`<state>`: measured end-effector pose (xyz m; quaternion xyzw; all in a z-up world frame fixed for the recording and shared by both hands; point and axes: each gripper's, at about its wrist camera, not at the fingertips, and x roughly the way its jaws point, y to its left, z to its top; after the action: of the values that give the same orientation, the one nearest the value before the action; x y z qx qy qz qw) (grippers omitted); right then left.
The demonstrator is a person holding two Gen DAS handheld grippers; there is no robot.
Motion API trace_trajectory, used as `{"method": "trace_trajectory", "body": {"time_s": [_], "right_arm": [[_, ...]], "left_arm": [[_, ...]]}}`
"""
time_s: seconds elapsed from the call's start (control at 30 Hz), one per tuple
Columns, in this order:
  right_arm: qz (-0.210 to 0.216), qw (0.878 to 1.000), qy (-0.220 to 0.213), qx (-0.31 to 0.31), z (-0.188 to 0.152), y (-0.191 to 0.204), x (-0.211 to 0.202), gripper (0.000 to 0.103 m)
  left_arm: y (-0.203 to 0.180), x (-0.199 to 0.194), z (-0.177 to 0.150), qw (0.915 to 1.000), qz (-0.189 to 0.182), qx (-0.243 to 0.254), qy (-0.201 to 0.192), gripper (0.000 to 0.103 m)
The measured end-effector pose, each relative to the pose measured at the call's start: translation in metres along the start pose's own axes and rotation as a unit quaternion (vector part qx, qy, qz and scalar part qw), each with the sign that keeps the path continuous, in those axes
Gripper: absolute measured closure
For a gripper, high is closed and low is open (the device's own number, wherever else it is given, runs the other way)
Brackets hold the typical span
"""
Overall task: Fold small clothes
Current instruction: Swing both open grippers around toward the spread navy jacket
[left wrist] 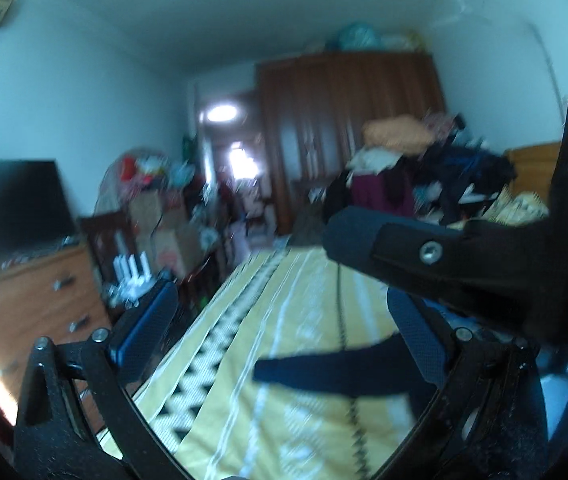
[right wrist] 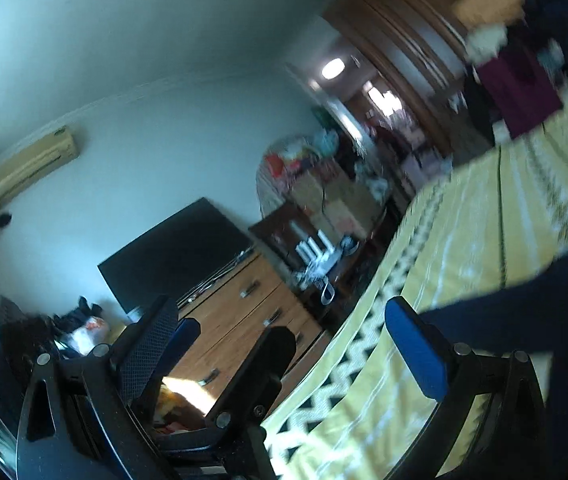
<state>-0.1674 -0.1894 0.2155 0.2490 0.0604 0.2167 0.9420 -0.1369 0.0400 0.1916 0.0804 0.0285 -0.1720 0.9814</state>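
A dark navy garment (left wrist: 335,374) lies on the yellow patterned bedspread (left wrist: 291,320), partly under my left gripper's right finger. My left gripper (left wrist: 284,340) is open above the bed, with its fingers wide apart and nothing between them. The right gripper's black body (left wrist: 463,260) crosses the left wrist view at the right, above the garment. In the right wrist view my right gripper (right wrist: 295,340) is open and empty, tilted, with the navy garment (right wrist: 515,308) beside its right blue finger pad (right wrist: 415,352). The left gripper (right wrist: 212,384) shows at lower left. Both views are blurred.
A pile of clothes (left wrist: 423,160) lies at the far end of the bed. A brown wardrobe (left wrist: 343,128) stands behind. A wooden dresser (left wrist: 24,300) with a black TV (left wrist: 12,204) stands left of the bed, beside cluttered boxes (left wrist: 156,208).
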Motion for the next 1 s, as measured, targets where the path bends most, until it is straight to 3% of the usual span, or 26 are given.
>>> {"method": "trace_trajectory", "body": {"time_s": [0.1,0.2,0.27,0.33,0.4,0.53,0.7,0.77,0.83,0.9,1.0], "right_arm": [[-0.013,0.990,-0.070,-0.121,0.054,0.014,-0.048,0.000],[-0.047,0.959,-0.106,-0.257,0.093,0.020,-0.094,0.000],[-0.064,0.943,-0.110,-0.308,0.112,0.012,-0.125,0.000],[-0.092,0.935,-0.137,-0.313,0.124,-0.008,-0.161,0.000],[-0.140,0.934,-0.137,-0.300,0.134,-0.025,-0.193,0.000],[-0.171,0.934,-0.130,-0.285,0.144,-0.054,-0.255,0.000],[-0.224,0.918,-0.160,-0.285,0.142,-0.084,-0.331,0.000],[-0.248,0.928,-0.120,-0.250,0.139,-0.116,-0.352,0.000],[-0.265,0.939,-0.043,-0.217,0.131,-0.150,-0.355,0.000],[-0.291,0.933,-0.008,-0.209,0.113,-0.172,-0.356,0.000],[-0.330,0.916,0.032,-0.225,0.079,-0.195,-0.359,0.000]], "left_arm": [[-0.033,-0.006,0.033,0.9989,-0.026,0.007,-0.038,0.000],[-0.063,-0.012,0.056,0.9955,-0.069,-0.003,-0.065,0.000],[-0.081,-0.020,0.067,0.9929,-0.080,0.002,-0.088,0.000],[-0.101,-0.030,0.077,0.9887,-0.094,0.007,-0.116,0.000],[-0.118,-0.035,0.087,0.9835,-0.115,0.008,-0.140,0.000],[-0.137,-0.042,0.107,0.9694,-0.176,-0.009,-0.170,0.000],[-0.160,-0.056,0.130,0.9469,-0.207,-0.004,-0.246,0.000],[-0.166,-0.048,0.131,0.9470,-0.223,0.008,-0.231,0.000],[-0.165,-0.023,0.132,0.9527,-0.244,0.030,-0.179,0.000],[-0.150,0.012,0.117,0.9627,-0.240,0.034,-0.120,0.000],[-0.118,0.064,0.080,0.9847,-0.171,0.013,-0.031,0.000]]}}
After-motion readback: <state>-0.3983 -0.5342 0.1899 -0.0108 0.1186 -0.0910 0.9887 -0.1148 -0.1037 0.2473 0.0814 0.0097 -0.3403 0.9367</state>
